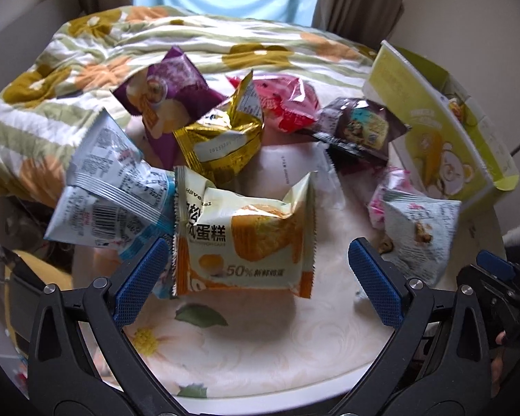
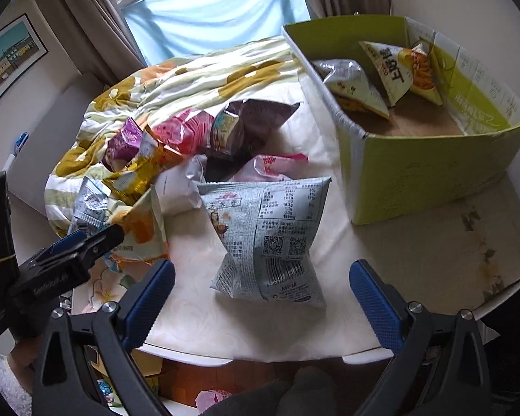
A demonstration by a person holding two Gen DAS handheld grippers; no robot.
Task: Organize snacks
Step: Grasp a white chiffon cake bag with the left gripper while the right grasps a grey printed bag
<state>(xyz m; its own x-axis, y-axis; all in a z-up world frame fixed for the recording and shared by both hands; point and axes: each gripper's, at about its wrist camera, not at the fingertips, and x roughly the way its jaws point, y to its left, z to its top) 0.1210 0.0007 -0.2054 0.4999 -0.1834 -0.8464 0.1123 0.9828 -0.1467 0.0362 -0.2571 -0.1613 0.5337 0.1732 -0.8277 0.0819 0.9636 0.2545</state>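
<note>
Several snack packets lie in a heap on the white table point(image 1: 260, 346). My left gripper point(image 1: 260, 277) is open, its blue pads either side of a cream and orange cake packet point(image 1: 246, 239). My right gripper point(image 2: 261, 298) is open just in front of a pale grey packet point(image 2: 270, 235), which also shows in the left wrist view point(image 1: 419, 235). A green cardboard box point(image 2: 429, 170) at the right holds two packets point(image 2: 374, 72). Behind lie gold point(image 1: 221, 142), purple point(image 1: 169, 97), red point(image 1: 284, 100) and dark brown point(image 1: 360, 128) packets.
A crumpled flowered quilt point(image 1: 86, 69) covers the table's far left side. A silver-blue packet point(image 1: 110, 187) lies at the heap's left. The table's front edge point(image 2: 260, 353) is just under my right gripper. The left gripper shows in the right wrist view point(image 2: 69, 253).
</note>
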